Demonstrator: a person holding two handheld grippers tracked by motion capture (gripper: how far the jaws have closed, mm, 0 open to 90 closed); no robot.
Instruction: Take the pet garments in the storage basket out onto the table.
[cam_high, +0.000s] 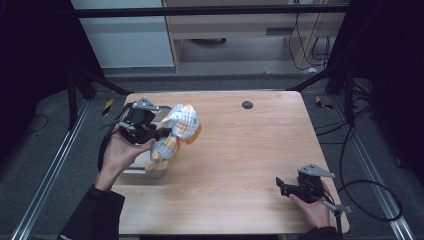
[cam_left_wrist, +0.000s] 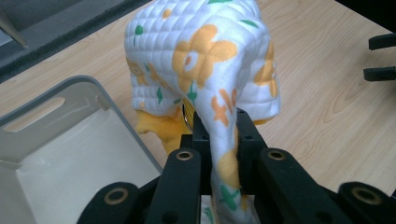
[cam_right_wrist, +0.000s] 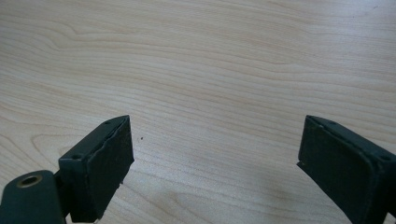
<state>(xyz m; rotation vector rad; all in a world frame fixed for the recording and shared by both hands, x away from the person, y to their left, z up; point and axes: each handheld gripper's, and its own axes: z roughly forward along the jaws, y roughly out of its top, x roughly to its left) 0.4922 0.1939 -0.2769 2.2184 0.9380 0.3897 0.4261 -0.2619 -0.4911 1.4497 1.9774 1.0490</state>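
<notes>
A quilted white cloth with orange flowers and green leaves (cam_high: 177, 131) hangs bunched above the left part of the wooden table. My left gripper (cam_high: 159, 133) is shut on a fold of the cloth (cam_left_wrist: 205, 60), which drapes over and between the jaws in the left gripper view. Below and to its left stands a grey bin (cam_left_wrist: 70, 140) with a white inside. At the table's front right, my right gripper (cam_high: 281, 185) rests open in a hand. Its black pads (cam_right_wrist: 100, 165) stand wide apart over bare wood with nothing between them.
The grey bin (cam_high: 142, 167) sits at the table's left edge, partly hidden by the hand and cloth. A small dark round spot (cam_high: 247, 104) marks the far side of the table (cam_high: 240, 150). Cables trail on the floor at the right.
</notes>
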